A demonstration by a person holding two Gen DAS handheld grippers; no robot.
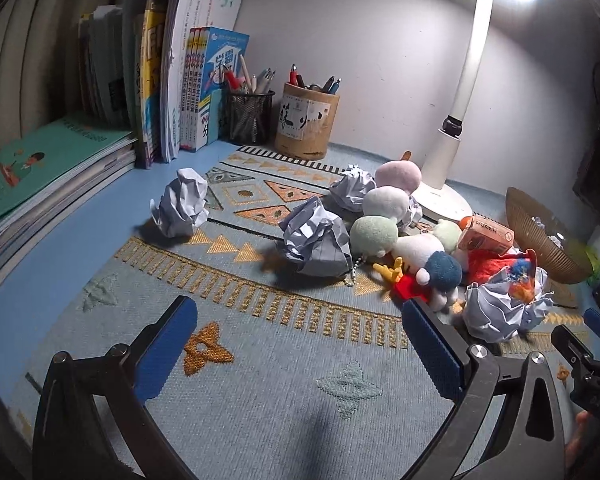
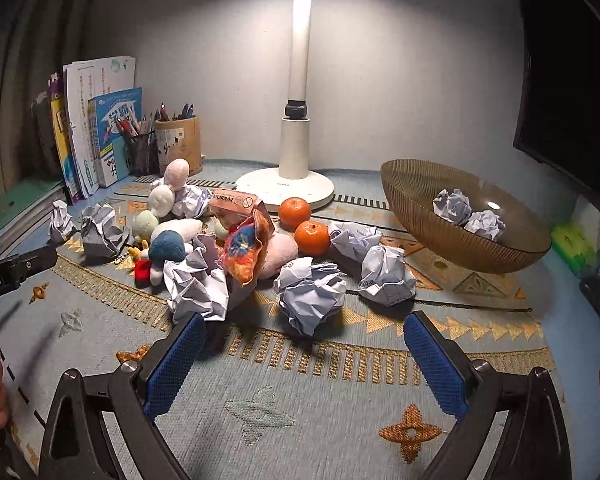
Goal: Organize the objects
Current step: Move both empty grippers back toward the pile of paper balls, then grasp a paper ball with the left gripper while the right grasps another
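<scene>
Left tongs (image 1: pixel 296 320) spread wide, nothing between the blue pads, low over the patterned mat (image 1: pixel 260 364) that covers the blue surface (image 1: pixel 100 232). Right tongs (image 2: pixel 300 340) likewise wide open and empty, aimed at a crumpled paper ball (image 2: pixel 310 294) lying just ahead on the mat. More paper balls scattered: one (image 2: pixel 386 276) to its right, one (image 2: pixel 198 284) against a heap of plush toys (image 2: pixel 172 236), two others (image 1: pixel 182 204) (image 1: pixel 316 240) toward the left side. Two oranges (image 2: pixel 312 238) (image 2: pixel 295 212) sit side by side in front of the lamp base (image 2: pixel 286 190). A small carton (image 2: pixel 236 204) rests on the toy heap. Ribbed brown bowl (image 2: pixel 460 240) at right, tilted, holds two paper balls (image 2: pixel 452 206) (image 2: pixel 485 224). Books (image 1: pixel 168 80) upright at back left, two pen holders (image 1: pixel 249 116) (image 1: pixel 306 126) beside them
</scene>
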